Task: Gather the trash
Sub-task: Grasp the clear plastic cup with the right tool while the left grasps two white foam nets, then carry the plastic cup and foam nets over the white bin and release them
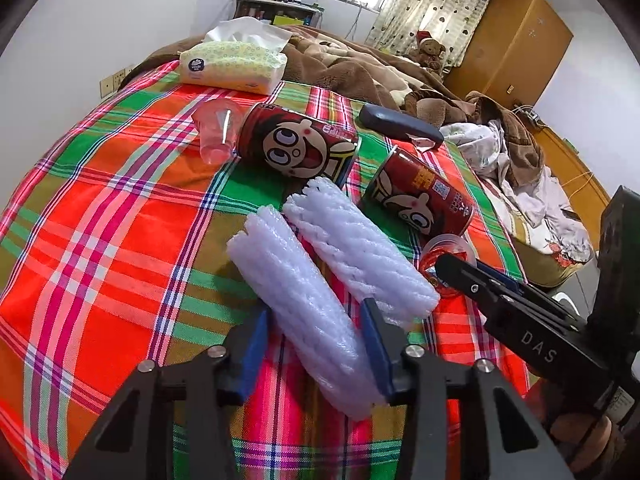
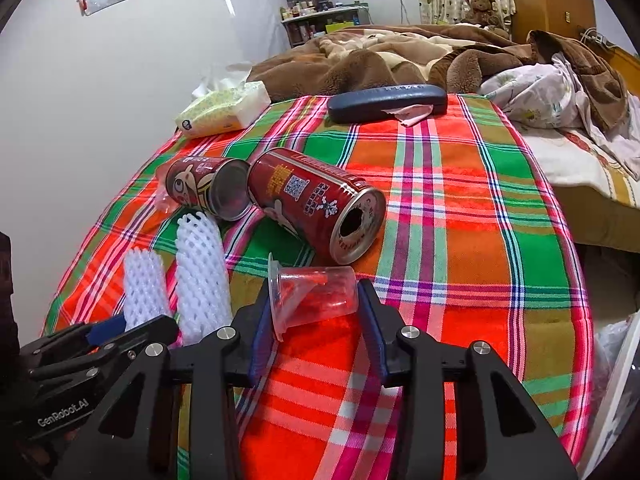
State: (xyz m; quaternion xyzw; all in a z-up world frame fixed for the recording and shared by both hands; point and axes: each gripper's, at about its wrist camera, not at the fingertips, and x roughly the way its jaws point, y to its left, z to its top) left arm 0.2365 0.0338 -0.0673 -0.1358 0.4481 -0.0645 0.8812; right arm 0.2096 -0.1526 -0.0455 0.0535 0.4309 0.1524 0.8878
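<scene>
Two ribbed white foam net sleeves lying side by side on the plaid woven cloth (image 1: pixel 120 208); near foam sleeve (image 1: pixel 304 312) between the spread blue pads of the left tongs (image 1: pixel 316 344), contact not clear. Far foam sleeve (image 1: pixel 356 248) just right of those fingers. Clear soft plastic cup (image 2: pixel 316 296) on its side between the parted right tongs (image 2: pixel 316 332), not visibly squeezed. Beyond the tips: two red cylindrical cans, nearer can (image 2: pixel 316 204) open-mouthed, farther can (image 2: pixel 208 188) beside it. Further back: second clear cup (image 1: pixel 218 130), tissue pack (image 1: pixel 232 66), dark glasses case (image 2: pixel 386 102).
</scene>
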